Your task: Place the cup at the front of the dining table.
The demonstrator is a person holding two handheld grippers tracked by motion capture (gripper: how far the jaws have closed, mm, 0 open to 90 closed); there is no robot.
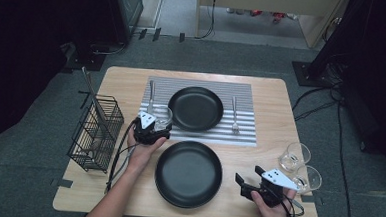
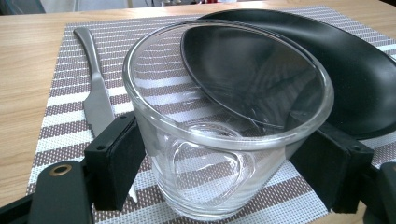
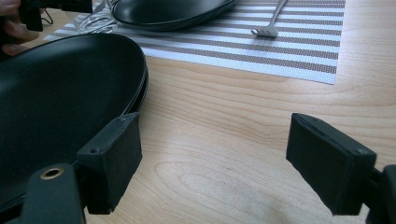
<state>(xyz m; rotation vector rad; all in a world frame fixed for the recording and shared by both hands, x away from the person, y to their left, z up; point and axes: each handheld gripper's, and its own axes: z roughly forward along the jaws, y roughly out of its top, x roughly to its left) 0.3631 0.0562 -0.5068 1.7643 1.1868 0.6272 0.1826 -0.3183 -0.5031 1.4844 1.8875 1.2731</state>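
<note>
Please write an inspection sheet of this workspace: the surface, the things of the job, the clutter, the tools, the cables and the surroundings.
Surface: wooden table with a striped placemat.
Job's things: clear glass standing on the placemat between a knife and the far black plate.
Clutter: fork on the placemat; near black plate; two glasses at the table's right edge; wire basket at its left.
Tools: left tool, pads against the glass on both sides; right tool open above bare wood, beside the near plate.
Cables: one trails from each tool; more on the floor at right.
Surroundings: grey carpet, dark equipment stands.
</note>
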